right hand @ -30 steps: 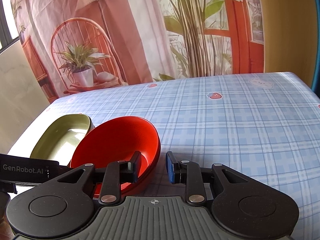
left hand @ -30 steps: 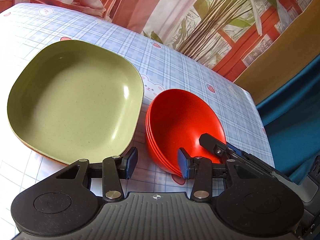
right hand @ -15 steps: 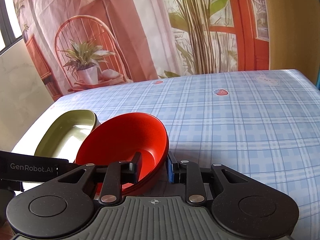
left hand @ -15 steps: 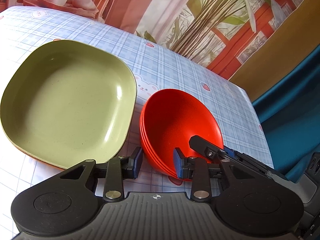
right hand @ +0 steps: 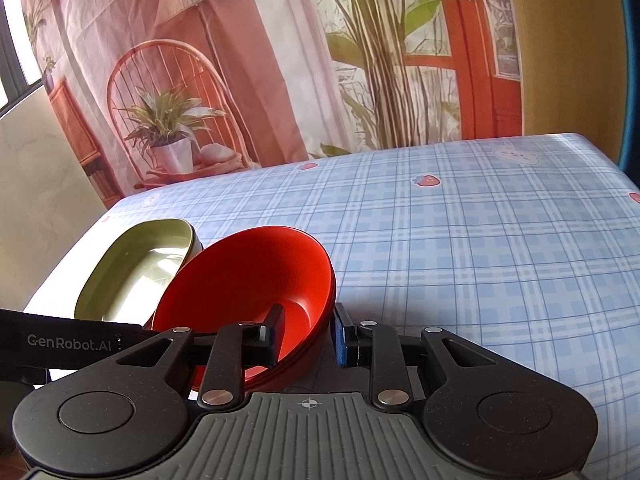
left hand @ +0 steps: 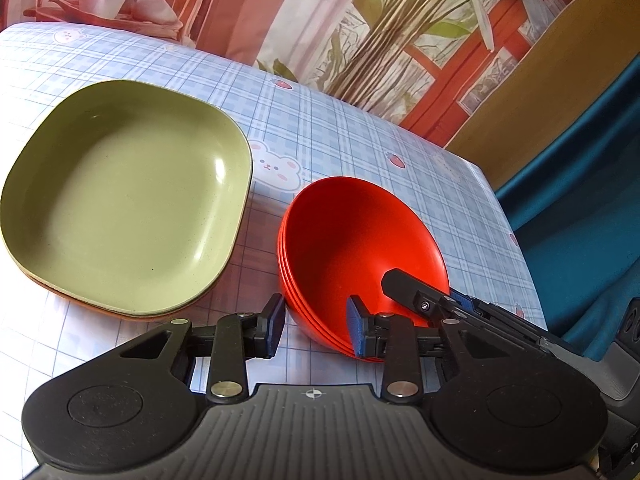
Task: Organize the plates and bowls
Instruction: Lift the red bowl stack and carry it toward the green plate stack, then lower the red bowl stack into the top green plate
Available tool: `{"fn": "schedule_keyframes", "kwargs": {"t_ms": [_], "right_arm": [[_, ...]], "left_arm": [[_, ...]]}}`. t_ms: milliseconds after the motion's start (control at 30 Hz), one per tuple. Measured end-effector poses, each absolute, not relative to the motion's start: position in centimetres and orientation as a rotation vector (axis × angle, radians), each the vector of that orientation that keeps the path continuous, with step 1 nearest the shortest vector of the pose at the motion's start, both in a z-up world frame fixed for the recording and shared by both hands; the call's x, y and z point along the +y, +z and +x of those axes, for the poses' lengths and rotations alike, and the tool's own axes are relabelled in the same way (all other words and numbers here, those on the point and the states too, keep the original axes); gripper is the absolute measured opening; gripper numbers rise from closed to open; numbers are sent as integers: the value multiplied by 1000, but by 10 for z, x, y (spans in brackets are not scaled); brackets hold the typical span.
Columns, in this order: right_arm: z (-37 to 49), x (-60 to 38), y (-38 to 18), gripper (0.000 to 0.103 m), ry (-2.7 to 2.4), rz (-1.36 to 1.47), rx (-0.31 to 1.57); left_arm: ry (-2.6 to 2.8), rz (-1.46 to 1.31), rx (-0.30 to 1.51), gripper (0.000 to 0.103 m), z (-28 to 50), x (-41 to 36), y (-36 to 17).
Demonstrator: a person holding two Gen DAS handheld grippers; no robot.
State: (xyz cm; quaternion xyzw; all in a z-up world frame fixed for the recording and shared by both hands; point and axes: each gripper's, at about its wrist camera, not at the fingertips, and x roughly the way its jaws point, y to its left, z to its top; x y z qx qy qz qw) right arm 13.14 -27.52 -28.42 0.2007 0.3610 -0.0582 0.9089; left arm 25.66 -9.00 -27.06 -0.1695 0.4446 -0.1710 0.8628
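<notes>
A stack of red bowls (left hand: 352, 236) sits on the checked tablecloth, to the right of a green square plate (left hand: 124, 208) that lies on an orange plate. My left gripper (left hand: 314, 330) is open, its fingers on either side of the stack's near rim, not gripping. My right gripper (right hand: 306, 334) straddles the rim of the red bowls (right hand: 256, 276), one finger inside and one outside, with a gap showing at the wall. The right gripper's finger (left hand: 412, 290) shows inside the bowl in the left wrist view. The green plate (right hand: 140, 264) lies behind the bowls.
The blue checked tablecloth (right hand: 460, 240) stretches right and back of the bowls. A printed backdrop (right hand: 280, 60) hangs behind the table. A teal curtain (left hand: 580, 180) is past the table's right edge.
The right gripper's jaws have opened wider around the bowl rim. The left gripper has drawn slightly nearer the stack and opened a little.
</notes>
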Motion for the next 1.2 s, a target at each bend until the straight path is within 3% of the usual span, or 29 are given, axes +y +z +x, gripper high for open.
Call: {"fn": "schedule_keyframes", "kwargs": {"t_ms": [733,1200], "right_arm": [[146,-249,-233,24,-76,327,675],[200,-197,-235,25,40,278,697]], "left_arm": [[-346,-389,812,35,243,-59,-235],[-261,-427,776,35,250,-3,-230]]}}
